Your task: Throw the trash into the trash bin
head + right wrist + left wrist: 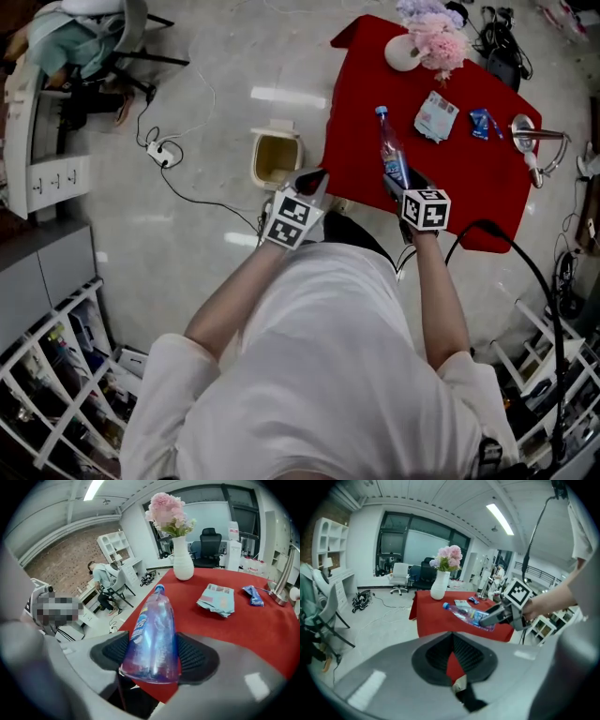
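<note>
One plastic bottle (392, 155) clamped in right gripper (400, 186) jaws above red counter (366, 94), lifted ready for trash bin (278, 134) on floor; left gripper (314, 181) jaws together, empty.

Looking steeply down from the head onto floor (202, 202) and red desk (469, 187). Riding low behind the left fingers (436, 656), facing level across at that desk's side from a little way off. Riding behind the right fingers (197, 658), close over the desk. Shared by all three: desk, flower vase (183, 564), water bottle (152, 639).
</note>
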Available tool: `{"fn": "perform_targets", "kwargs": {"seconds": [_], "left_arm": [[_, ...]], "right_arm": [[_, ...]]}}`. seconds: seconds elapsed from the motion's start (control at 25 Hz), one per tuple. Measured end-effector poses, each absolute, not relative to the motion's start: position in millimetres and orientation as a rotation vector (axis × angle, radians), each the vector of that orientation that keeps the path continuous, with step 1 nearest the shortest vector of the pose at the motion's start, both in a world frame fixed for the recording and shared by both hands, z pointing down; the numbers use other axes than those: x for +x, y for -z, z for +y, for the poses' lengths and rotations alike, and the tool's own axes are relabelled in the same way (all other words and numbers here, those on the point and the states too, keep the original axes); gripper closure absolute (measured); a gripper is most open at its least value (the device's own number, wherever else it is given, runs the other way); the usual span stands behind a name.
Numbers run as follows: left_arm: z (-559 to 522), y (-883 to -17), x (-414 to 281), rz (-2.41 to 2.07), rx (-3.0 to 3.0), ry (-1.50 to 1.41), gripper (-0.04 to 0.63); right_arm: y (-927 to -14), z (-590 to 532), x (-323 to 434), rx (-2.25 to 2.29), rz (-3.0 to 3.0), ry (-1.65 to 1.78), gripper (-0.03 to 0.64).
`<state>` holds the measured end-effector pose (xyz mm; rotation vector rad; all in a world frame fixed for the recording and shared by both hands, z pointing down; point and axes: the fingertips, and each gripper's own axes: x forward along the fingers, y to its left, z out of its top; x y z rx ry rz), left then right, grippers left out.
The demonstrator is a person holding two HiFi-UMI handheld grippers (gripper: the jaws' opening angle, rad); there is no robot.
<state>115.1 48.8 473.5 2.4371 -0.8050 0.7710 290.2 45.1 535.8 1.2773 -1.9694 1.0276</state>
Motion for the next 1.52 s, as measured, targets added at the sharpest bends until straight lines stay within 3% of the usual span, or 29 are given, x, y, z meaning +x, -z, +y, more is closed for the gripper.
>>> {"fn": "perform_targets", "kwargs": {"seconds": [0.88, 1.52], "left_arm": [[78.9, -498.9, -50.0, -1.036, 2.256, -0.726, 0.591], [83.2, -557.0, -133.3, -1.06, 2.165, -0.767, 0.591]], "right_arm": [[-553.5, 63.4, 68.8, 0.829, -2.098, -0.96, 0.301], [-618.5, 87.1, -34.8, 0.734, -2.027, -1.089, 0.298]]}}
